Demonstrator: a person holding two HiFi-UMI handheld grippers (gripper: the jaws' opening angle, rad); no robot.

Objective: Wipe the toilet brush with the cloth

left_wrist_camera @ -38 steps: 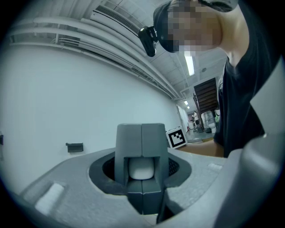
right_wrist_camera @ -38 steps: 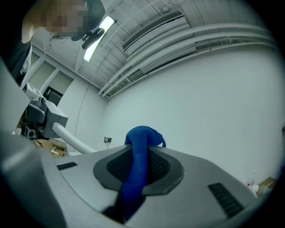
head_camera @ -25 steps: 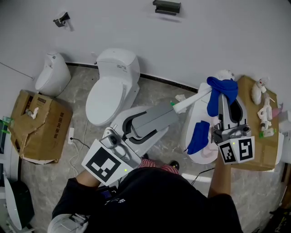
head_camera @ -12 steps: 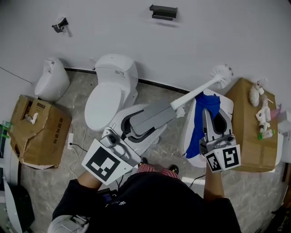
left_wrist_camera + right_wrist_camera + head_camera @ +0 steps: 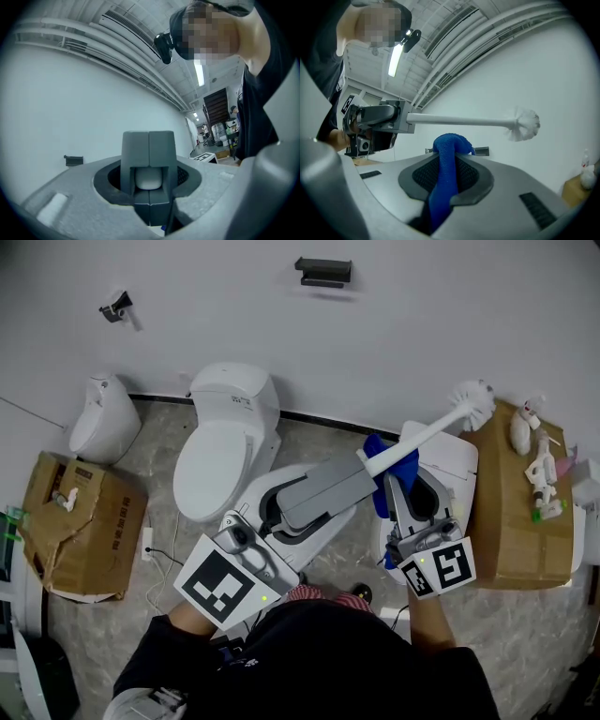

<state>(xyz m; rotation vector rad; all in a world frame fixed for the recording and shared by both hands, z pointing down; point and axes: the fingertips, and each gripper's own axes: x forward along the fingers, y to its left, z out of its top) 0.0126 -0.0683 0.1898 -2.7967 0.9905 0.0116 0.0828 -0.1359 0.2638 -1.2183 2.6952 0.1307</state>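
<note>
Toilet brush (image 5: pixel 417 439) clamped by its handle end in left tongs (image 5: pixel 361 463), bristles far right near cardboard box (image 5: pixel 506 521). Soft blue cloth (image 5: pixel 446 159) pinched in right tongs (image 5: pixel 392 486) just beneath, perhaps touching. Stiff, light shaft: wrap mid-shaft, slide outward.

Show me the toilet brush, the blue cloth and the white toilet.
toilet brush (image 5: pixel 412 438): head view, middle of its white handle.
blue cloth (image 5: pixel 444 178): right gripper view, the strip below its bunched top.
white toilet (image 5: pixel 216 468): head view, its closed lid.

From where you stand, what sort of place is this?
Probably a mock bathroom set up in a workshop: a white toilet and a urinal sit on the floor, with a torn cardboard box beside them.
</note>
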